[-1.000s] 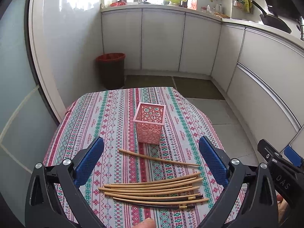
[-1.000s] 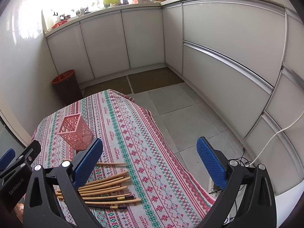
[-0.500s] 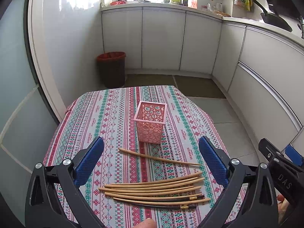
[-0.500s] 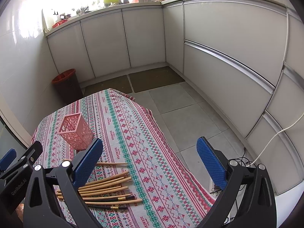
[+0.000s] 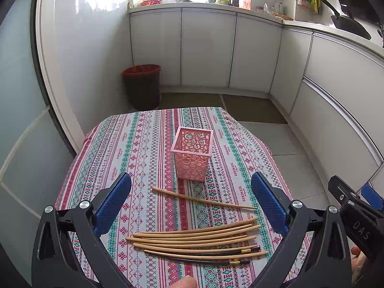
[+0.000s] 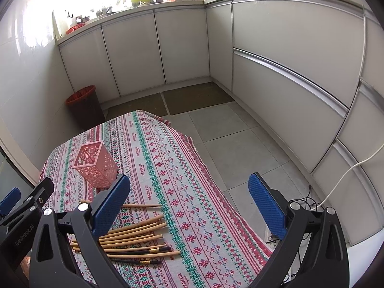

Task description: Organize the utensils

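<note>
Both hand-held grippers hang above the near end of a table draped in a striped patterned cloth [image 5: 144,148], and neither one holds or touches anything. The left gripper [image 5: 192,201] has its blue-padded fingers [image 5: 112,204] spread wide apart. Between and just below those fingers lies a bundle of chopsticks [image 5: 196,242], mostly pale wood with a couple of dark ones, lying crosswise to the gripper. A single chopstick [image 5: 204,198] lies apart from the bundle, slightly farther ahead. Beyond it, straight ahead of the left gripper, a pink perforated holder [image 5: 192,153] stands upright on the cloth with nothing visible inside.

The right gripper [image 6: 189,204] is likewise wide open, its pads [image 6: 266,206] over the table's right edge and the tiled floor. From it, the chopsticks [image 6: 134,237] lie to the lower left, partly hidden behind its left finger, and the holder [image 6: 96,165] stands ahead to the left. A dark bin with a red rim [image 6: 82,105] sits on the floor past the table's far end.
</note>
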Action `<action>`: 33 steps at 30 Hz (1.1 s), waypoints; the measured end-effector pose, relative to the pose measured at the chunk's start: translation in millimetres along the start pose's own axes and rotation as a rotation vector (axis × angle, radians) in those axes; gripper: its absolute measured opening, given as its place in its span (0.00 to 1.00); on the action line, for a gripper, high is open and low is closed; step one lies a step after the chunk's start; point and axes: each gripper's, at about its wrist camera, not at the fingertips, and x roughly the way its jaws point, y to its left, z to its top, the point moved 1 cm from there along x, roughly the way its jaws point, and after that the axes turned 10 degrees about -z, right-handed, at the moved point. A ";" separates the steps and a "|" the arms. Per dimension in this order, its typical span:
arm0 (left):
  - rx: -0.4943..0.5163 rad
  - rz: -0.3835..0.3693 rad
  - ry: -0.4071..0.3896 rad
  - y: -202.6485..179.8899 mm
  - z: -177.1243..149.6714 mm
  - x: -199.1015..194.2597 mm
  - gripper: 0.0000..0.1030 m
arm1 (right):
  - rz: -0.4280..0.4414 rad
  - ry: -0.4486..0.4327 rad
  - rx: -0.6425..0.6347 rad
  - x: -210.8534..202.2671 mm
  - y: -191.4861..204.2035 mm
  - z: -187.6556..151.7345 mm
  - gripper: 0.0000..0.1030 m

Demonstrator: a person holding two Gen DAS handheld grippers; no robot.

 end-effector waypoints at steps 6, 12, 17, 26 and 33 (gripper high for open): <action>0.003 0.000 0.002 -0.6 -0.5 -0.1 0.93 | -0.003 -0.003 0.001 -0.7 -0.4 0.2 0.93; 0.005 -0.002 -0.003 -1.1 -1.4 -0.9 0.93 | -0.004 -0.005 0.001 -1.6 0.4 -0.3 0.93; 0.005 -0.002 -0.001 -2.2 -1.7 -1.3 0.93 | -0.005 -0.003 0.002 -2.3 -0.2 -0.9 0.93; 0.012 0.000 -0.023 -3.9 1.1 -6.4 0.93 | -0.009 -0.022 0.024 -5.8 -4.2 1.0 0.93; 0.045 0.028 -0.092 -8.3 6.7 -18.6 0.93 | -0.014 -0.070 0.041 -16.2 -6.6 3.8 0.93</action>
